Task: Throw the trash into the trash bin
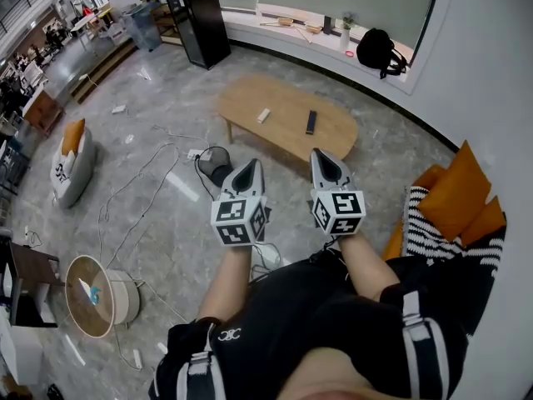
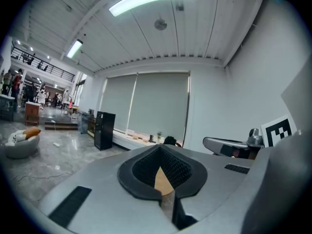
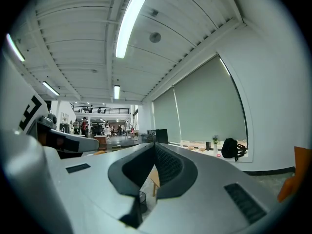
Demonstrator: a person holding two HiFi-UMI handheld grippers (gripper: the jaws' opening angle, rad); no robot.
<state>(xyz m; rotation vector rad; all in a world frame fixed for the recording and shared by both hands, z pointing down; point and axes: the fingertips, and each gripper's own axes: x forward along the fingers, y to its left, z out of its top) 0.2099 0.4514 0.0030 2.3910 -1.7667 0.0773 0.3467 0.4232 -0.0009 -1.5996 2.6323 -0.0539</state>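
Observation:
A black wire trash bin (image 1: pixel 214 163) stands on the floor by the left end of a low wooden table (image 1: pixel 283 98). A small white piece (image 1: pixel 263 115) and a black remote (image 1: pixel 311 122) lie on the table. I hold both grippers out level, side by side, pointing toward the table. My left gripper (image 1: pixel 247 167) is shut and empty, its tip just right of the bin in the head view. My right gripper (image 1: pixel 325 154) is shut with nothing in it, its tip over the table's near edge. In the right gripper view, the bin (image 3: pixel 142 199) shows below the closed jaws.
Cables (image 1: pixel 141 190) and white scraps (image 1: pixel 118 108) lie on the grey floor at left. A beanbag (image 1: pixel 71 165) sits far left, a round side table (image 1: pixel 87 294) lower left. Orange and striped cushions (image 1: pixel 458 202) lie at right. A black cabinet (image 1: pixel 198 23) stands at the back.

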